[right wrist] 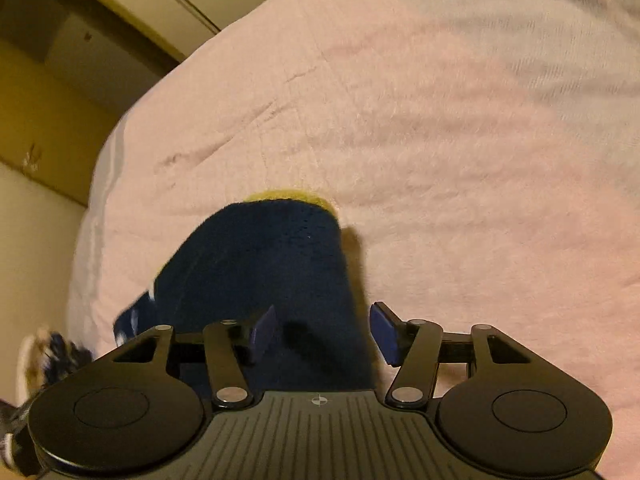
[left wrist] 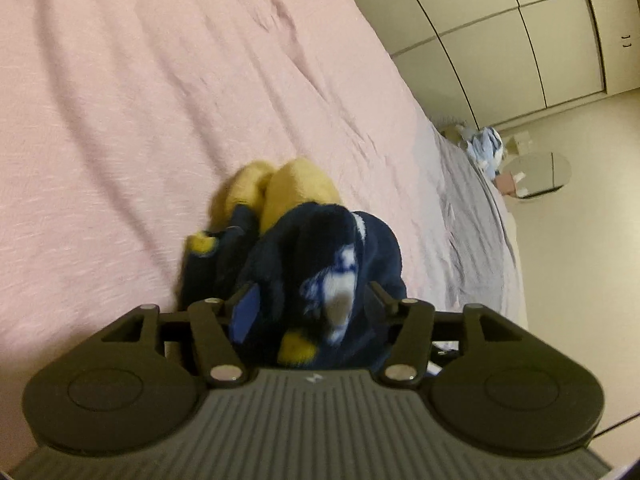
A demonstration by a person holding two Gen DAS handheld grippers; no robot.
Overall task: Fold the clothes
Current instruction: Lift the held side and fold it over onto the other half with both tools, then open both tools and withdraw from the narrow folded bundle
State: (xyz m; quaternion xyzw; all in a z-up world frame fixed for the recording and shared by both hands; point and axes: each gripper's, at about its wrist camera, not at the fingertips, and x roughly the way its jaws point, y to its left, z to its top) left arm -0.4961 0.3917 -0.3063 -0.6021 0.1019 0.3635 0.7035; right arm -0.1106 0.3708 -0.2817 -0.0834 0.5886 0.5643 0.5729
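A fuzzy navy garment with yellow cuffs and white patches hangs bunched over the pink bed. My left gripper is closed on a thick fold of it; the fabric fills the gap between the blue pads and hides the tips. In the right wrist view the same navy garment, with a yellow edge at its far end, lies between the pads of my right gripper. The right jaws stand wide, and the cloth runs between them, against the left pad.
The bed edge runs down the right of the left wrist view, with a floor beyond holding a blue-white cloth pile and a round mirror. Wardrobe doors stand behind. Another patterned garment shows at the right view's lower left.
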